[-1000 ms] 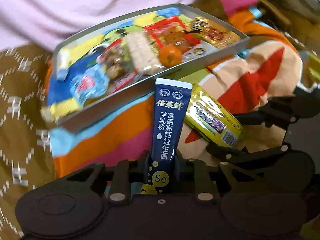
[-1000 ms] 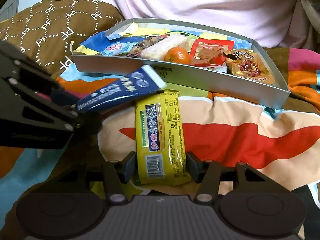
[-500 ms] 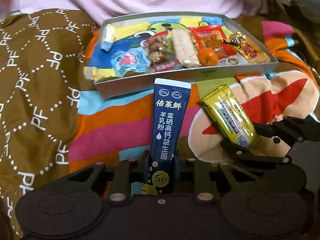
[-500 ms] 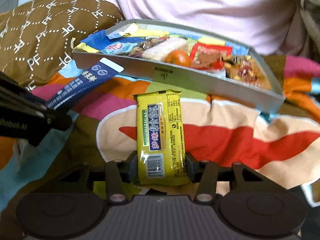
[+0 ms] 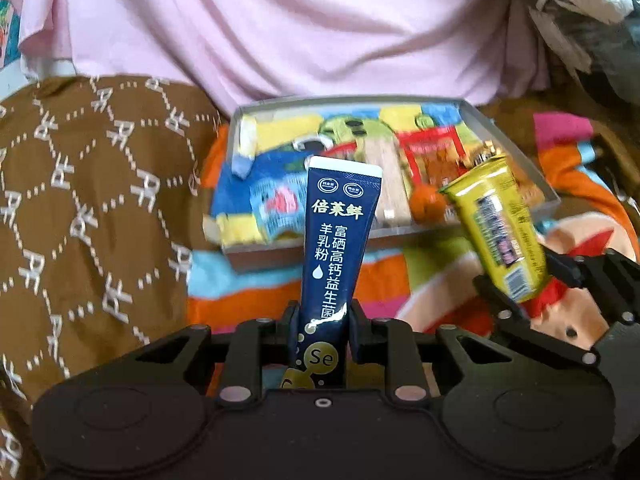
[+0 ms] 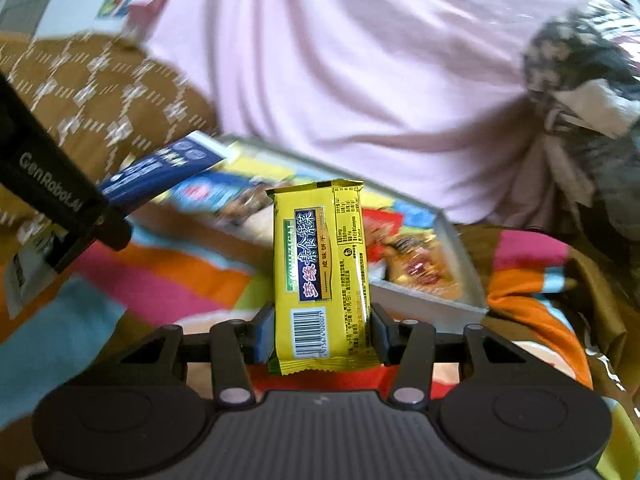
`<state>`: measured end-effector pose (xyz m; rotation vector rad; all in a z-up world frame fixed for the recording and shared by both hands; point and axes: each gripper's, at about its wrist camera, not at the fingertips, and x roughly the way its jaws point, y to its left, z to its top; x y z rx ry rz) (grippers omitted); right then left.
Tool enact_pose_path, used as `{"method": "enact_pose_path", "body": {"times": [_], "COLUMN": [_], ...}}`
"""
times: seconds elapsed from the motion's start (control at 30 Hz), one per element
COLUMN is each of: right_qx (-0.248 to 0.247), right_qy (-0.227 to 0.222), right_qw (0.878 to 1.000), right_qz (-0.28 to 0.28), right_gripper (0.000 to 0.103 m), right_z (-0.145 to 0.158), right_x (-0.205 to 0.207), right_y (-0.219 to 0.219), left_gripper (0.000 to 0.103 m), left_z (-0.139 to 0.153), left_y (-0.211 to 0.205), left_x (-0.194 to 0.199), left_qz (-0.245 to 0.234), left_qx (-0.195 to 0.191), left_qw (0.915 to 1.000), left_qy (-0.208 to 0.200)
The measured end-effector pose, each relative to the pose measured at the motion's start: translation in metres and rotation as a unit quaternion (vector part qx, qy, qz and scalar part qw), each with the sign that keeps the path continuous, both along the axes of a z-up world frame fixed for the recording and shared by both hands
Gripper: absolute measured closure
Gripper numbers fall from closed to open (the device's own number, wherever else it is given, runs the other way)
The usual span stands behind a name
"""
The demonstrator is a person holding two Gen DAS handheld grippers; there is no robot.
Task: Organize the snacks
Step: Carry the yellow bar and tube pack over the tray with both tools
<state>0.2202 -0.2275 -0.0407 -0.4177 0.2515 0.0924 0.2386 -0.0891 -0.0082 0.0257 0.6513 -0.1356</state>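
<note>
My left gripper (image 5: 322, 316) is shut on the bottom end of a dark blue stick sachet (image 5: 338, 232), which stands upright in front of the grey snack tray (image 5: 272, 256). My right gripper (image 6: 322, 332) is shut on a yellow biscuit packet (image 6: 320, 256), pads pressing on both of its sides near the barcode. In the left wrist view the yellow packet (image 5: 496, 224) leans over the tray's right front corner. The right wrist view shows the blue sachet (image 6: 160, 176) at the left, over the tray's left end. The tray holds several snacks, among them a small orange (image 5: 426, 200) and a red packet (image 5: 436, 156).
The tray lies on a brightly coloured blanket (image 5: 248, 304). A brown patterned cushion (image 5: 80, 200) fills the left side. Pink fabric (image 5: 280, 32) rises just behind the tray. Dark crumpled material (image 6: 580, 80) sits at the upper right.
Both grippers have lifted off the blanket with their packets and tilted upward. The blue sachet and the yellow packet now stand in front of and over the tray, and more pink fabric shows.
</note>
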Motion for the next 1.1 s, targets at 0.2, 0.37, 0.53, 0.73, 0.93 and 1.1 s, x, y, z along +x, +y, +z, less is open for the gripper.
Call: {"method": "enact_pose_path", "body": {"times": [0.2,0.37,0.53,0.73,0.93,1.1], "right_qx": [0.062,0.087,0.097,0.119,0.141,0.15], "right_qy": [-0.063,-0.109,-0.124,-0.119,-0.108,-0.091], "right_qw": [0.996,0.99,0.987,0.986,0.984,0.984], "right_qz": [-0.01,0.018,0.021,0.006,-0.007,-0.011], "right_gripper": [0.051,0.05,0.05,0.05,0.05,0.05], "right_z": [0.023,0.045,0.047,0.047,0.045,0.042], "right_x": [0.02,0.039,0.064,0.086,0.098,0.109], "right_y": [-0.008,-0.005,-0.007,-0.014,-0.02,-0.024], "left_gripper": [0.078,0.077,0.077,0.077,0.077,0.077], "left_z": [0.028,0.049,0.052,0.037,0.022,0.015], "left_y": [-0.007,-0.012,-0.012,-0.011,-0.008,-0.011], "left_x": [0.032,0.07,0.103,0.129,0.142,0.151], "left_qz": [0.013,0.029,0.066,0.089,0.105,0.104], "left_qx": [0.006,0.014,-0.005,-0.005,-0.006,0.002], "left_qw": [0.9992,0.9967,0.9945,0.9932,0.9923,0.993], "left_qy": [-0.037,-0.075,-0.082,-0.075,-0.065,-0.057]}}
